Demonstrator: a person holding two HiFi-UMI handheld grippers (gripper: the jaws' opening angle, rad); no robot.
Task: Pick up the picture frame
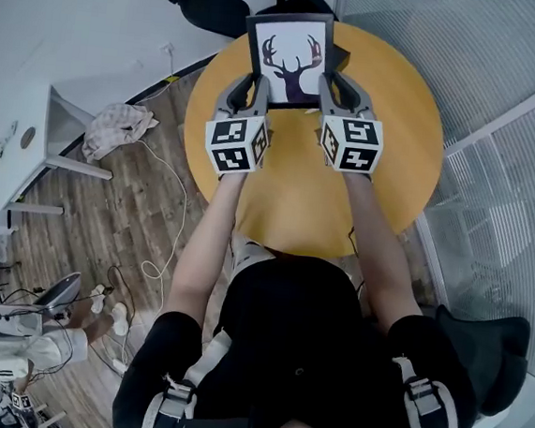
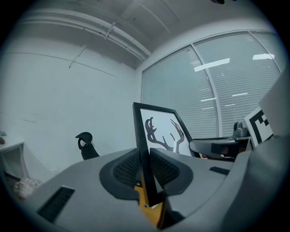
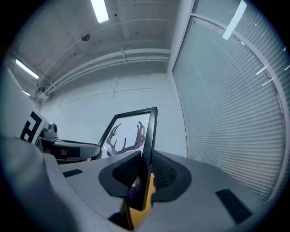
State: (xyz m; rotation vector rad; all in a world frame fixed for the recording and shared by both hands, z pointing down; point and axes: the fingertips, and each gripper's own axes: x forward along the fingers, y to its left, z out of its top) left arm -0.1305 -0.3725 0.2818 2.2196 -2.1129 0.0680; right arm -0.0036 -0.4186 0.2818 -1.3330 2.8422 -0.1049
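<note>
The picture frame (image 1: 288, 62) is black with a white print of a dark deer head and antlers. It stands upright over the far part of the round yellow table (image 1: 297, 202). My left gripper (image 1: 252, 86) is shut on the frame's left edge (image 2: 144, 154); the black bar sits tight between the ribbed pads. My right gripper (image 1: 327, 88) is shut on the frame's right edge (image 3: 148, 140) in the same way. Both grippers point level, away from me. The antler print (image 2: 164, 134) shows past the left jaws, and the same print (image 3: 128, 138) past the right ones.
A black office chair (image 1: 213, 1) stands beyond the table's far edge. Window blinds (image 1: 503, 118) line the right side. A white desk (image 1: 25, 143), a crumpled cloth (image 1: 116, 128) and loose cables (image 1: 157, 235) lie on the wooden floor at left.
</note>
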